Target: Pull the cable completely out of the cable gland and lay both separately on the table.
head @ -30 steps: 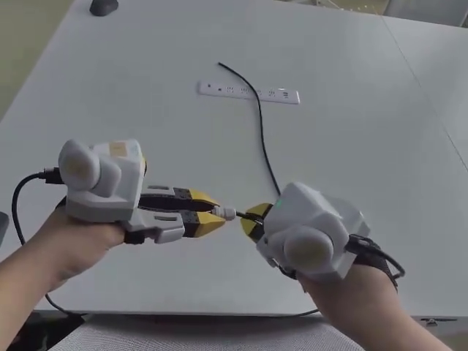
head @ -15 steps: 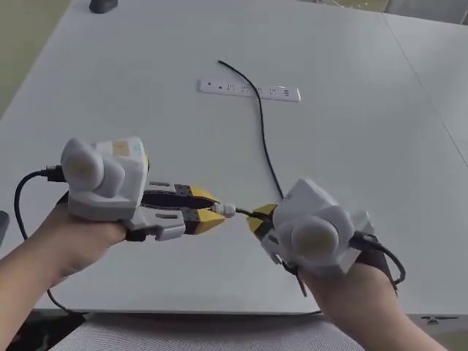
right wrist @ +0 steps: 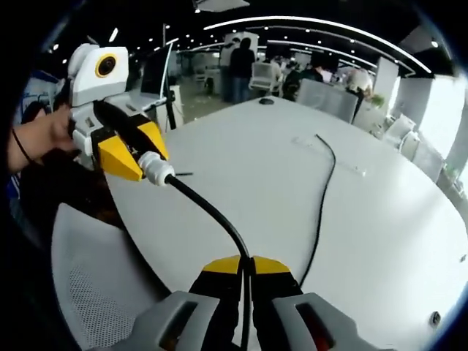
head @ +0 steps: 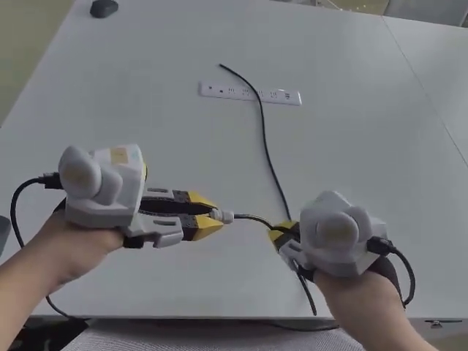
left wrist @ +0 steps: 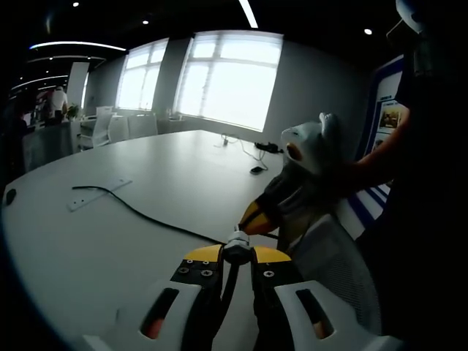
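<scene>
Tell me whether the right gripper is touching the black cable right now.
Touching. The right gripper view shows the right gripper shut on the black cable, which runs down between its jaws.

The worktop [head: 146, 117] is smooth, matt white with only a faint sheen, and the power strip [head: 250, 93] on it looks like plain white plastic. The cable [head: 265, 146] has a smooth black sheath, rubbery and slightly glossy, while the cable gland [head: 223, 216] is pale moulded plastic. The left gripper [head: 212, 217] and right gripper [head: 281, 232] both wear matt white plastic shells, with fingers [head: 199, 228] of smooth yellow and black plastic.
</scene>
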{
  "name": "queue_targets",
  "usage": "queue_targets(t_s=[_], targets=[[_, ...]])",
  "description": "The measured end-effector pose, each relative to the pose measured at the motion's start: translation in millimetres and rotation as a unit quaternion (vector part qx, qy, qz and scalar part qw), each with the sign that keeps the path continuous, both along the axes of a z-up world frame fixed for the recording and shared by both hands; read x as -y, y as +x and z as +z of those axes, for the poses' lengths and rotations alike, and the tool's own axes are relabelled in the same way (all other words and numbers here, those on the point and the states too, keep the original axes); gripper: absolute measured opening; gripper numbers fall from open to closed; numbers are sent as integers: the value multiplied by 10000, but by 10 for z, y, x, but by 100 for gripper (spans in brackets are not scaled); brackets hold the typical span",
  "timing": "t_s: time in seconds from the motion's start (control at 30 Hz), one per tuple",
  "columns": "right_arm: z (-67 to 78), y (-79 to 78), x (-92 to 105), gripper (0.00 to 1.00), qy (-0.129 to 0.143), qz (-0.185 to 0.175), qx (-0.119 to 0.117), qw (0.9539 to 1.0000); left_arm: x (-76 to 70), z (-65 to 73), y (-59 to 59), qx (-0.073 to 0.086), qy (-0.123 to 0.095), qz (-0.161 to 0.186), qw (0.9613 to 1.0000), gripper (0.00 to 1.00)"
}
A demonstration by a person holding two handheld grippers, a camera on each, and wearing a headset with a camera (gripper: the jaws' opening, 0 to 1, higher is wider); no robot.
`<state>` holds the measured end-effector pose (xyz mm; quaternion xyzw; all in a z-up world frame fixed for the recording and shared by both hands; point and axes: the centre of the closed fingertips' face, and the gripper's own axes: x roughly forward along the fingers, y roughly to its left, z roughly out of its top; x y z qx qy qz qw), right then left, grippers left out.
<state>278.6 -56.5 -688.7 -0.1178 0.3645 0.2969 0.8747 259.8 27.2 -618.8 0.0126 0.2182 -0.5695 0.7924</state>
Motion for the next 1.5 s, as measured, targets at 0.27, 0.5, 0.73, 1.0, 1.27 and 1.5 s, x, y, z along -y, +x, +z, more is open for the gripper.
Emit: queue_targets(t_s=[0.27,0.5,0.73,1.0,1.27,1.5], targets=[[-193,-41,122,0,701,-867,-830,9903,7,-7,-13,5,20,-53,10000,15],[-263,-95,105,0,997,-1229,-1140,9808,32,-38,-51,25,91,-98,9999,15],[-192,-144,83,0,1017,-1119,-957,9839,-3,-16,-62,-2,73,-25,10000,15],[-122,-147,87,1,1074,-1036,-917,9845,-34,23,-50,-128,-8,15,9999,15],[46,-184,63,3,1001,-619,-662,9908,-80,34,3,-125,-13,102,9999,15],[293,-191,-78,17,926,-100,-331,9951,-84,12,-8,-164,14,70,9998,15]])
